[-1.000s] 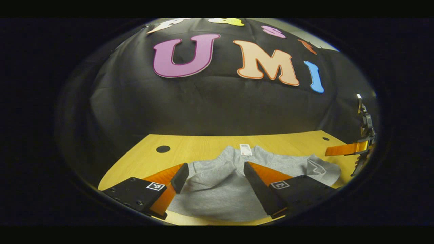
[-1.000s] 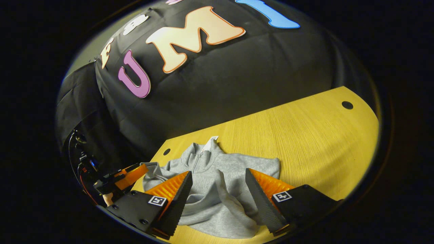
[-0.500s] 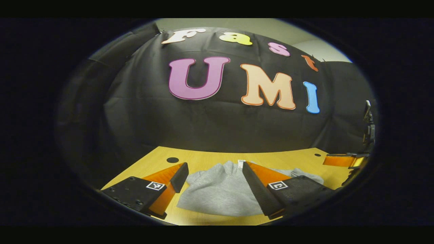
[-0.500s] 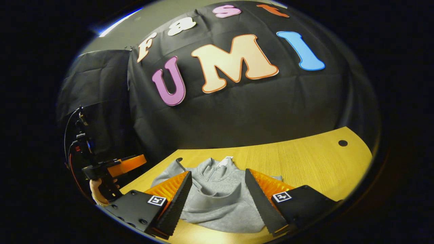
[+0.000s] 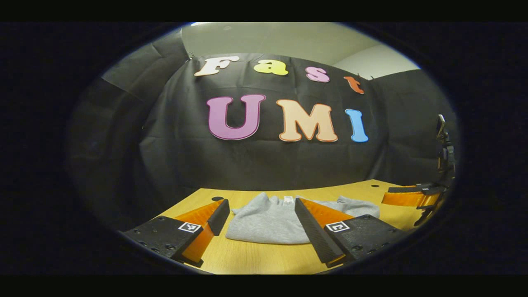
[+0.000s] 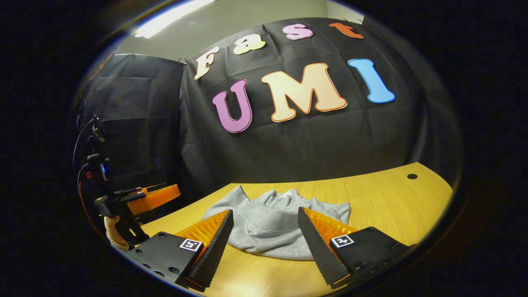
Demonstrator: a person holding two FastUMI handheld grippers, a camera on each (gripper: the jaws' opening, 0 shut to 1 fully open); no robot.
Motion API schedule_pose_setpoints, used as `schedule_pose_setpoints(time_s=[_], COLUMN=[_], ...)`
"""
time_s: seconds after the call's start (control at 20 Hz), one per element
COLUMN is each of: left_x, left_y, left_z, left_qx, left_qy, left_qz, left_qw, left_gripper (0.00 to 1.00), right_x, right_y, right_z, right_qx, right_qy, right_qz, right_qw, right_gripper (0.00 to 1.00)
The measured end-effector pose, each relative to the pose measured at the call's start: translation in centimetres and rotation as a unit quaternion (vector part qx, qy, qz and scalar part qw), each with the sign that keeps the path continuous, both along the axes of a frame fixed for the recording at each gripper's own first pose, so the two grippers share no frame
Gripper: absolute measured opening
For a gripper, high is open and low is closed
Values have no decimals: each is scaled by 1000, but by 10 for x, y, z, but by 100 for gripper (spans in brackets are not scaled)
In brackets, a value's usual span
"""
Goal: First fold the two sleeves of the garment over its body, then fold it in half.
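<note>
both grippers have drawn back and risen from the cloth since a second ago, when their fingers straddled the grey fabric close up; a strip of bare wood now lies between fingertips and garment.

nearest in the left gripper view, the left gripper (image 5: 259, 225) hangs over the front of the yellow wooden table (image 5: 255, 258), its fingers spread wide and pinching nothing. in the right gripper view the right gripper (image 6: 264, 243) does the same, fingers spread and empty.

just beyond the fingertips the grey garment (image 6: 274, 231) lies on the table as a compact bundle, its collar and white neck tag (image 6: 288, 193) on the far side, a soft ridge across its middle. it looks folded, though the sleeves cannot be made out, so whether both are tucked over the body cannot be told.

farther off, at the left edge of the right gripper view, a hand (image 6: 117, 233) holds the other gripper clear of the table. behind everything hangs the black booth cloth (image 6: 297, 140).

judged from here, the risk is the bundle itself: thick knit stacked in loose layers may spring open or slump sideways, and a finger dragged back over the near edge could catch the top layer and undo the fold.
</note>
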State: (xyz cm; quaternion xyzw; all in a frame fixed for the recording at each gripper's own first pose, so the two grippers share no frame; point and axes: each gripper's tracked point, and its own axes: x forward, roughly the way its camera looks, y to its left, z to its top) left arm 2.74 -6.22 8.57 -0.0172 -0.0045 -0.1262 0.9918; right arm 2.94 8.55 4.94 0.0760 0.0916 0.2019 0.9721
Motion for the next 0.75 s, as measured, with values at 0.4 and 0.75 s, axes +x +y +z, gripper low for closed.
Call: schedule_pose_setpoints(time_s=[0.4,0.75], left_x=[-25,-28], left_y=[-16,-10], left_z=[-28,-22], left_qx=[15,34], left_qy=[4,-7], left_qz=[-31,-22], left_qw=[999,999], left_gripper=[93,94], right_x=[-21,-25], right_y=[3,3], right_z=[-17,-23], right_qx=[-5,2], right_qy=[-18,-15], right_qz=[0,-2], right_qw=[1000,1000], right_gripper=[97,97])
